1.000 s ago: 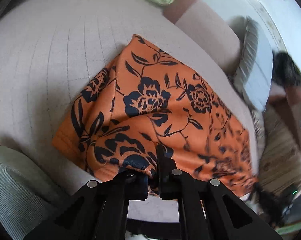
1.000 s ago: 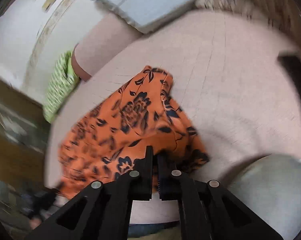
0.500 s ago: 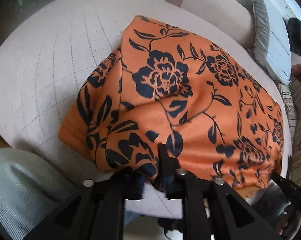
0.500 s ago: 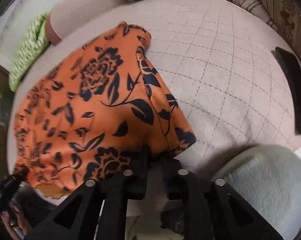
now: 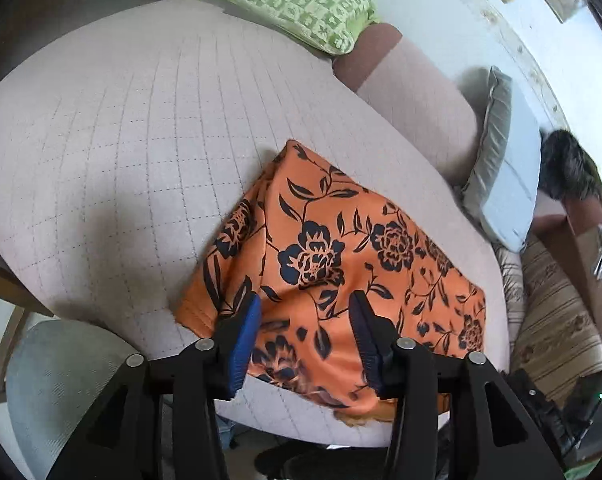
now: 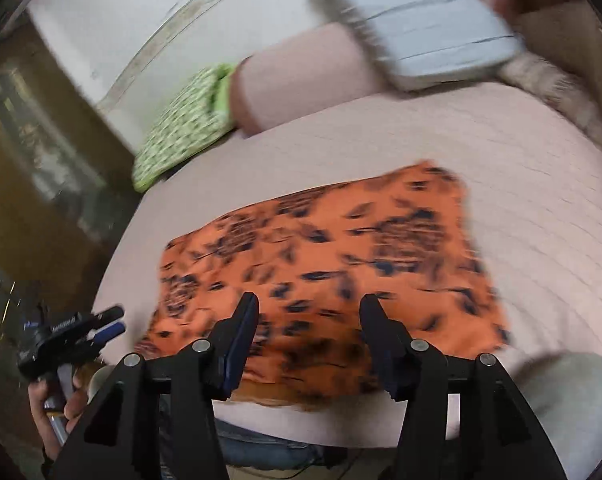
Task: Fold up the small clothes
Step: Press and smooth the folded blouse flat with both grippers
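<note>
An orange garment with dark floral print lies folded flat on the pink quilted seat, near its front edge. My left gripper hovers over the garment's near edge. Its jaws are opening, and the blue pads touch no cloth. The right wrist view is blurred by motion. There the same garment spreads across the seat. My right gripper stands above the near hem, its jaws opening with nothing pinched. The left gripper shows at the lower left, held in a hand.
A green patterned pillow and a pink bolster lie at the back. A grey-blue cushion leans at the right, beside striped fabric. A person's grey-clad knee sits against the seat's front edge.
Both grippers were shut on the garment's near hem. They have let go, opened and drawn back upward. The lifted fold has dropped and the garment now lies flat.
</note>
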`<move>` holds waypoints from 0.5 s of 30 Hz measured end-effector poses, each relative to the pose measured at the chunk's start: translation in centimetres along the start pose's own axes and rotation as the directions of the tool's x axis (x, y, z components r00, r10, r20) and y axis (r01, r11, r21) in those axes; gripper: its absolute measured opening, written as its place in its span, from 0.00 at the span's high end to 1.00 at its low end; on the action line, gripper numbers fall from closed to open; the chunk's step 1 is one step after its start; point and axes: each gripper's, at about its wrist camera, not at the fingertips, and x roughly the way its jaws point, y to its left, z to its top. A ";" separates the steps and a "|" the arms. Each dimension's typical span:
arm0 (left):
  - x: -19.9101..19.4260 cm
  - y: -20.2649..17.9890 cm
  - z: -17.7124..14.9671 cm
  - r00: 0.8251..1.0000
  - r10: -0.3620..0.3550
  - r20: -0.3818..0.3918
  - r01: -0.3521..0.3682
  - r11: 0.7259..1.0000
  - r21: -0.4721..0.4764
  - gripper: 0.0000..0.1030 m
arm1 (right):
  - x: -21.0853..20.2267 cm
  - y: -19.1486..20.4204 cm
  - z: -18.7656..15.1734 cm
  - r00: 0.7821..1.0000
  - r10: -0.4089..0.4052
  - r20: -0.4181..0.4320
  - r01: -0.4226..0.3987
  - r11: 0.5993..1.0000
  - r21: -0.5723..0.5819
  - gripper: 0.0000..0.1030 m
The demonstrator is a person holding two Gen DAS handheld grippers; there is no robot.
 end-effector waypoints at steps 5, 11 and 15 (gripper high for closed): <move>1.2 1.0 0.3 0.998 0.049 -0.027 -0.049 0.999 -0.003 0.54 | 6.3 6.2 -0.2 0.982 0.097 -0.162 -0.119 0.984 -0.136 0.46; 4.9 1.9 2.4 0.985 0.160 -0.062 -0.158 0.987 0.023 0.54 | 13.2 9.3 -3.8 0.932 0.053 -0.359 -0.126 0.975 -0.182 0.66; 6.5 2.8 2.9 0.981 0.177 -0.083 -0.177 0.984 0.014 0.54 | 12.5 9.9 -4.5 0.936 0.089 -0.341 -0.160 0.970 -0.184 0.63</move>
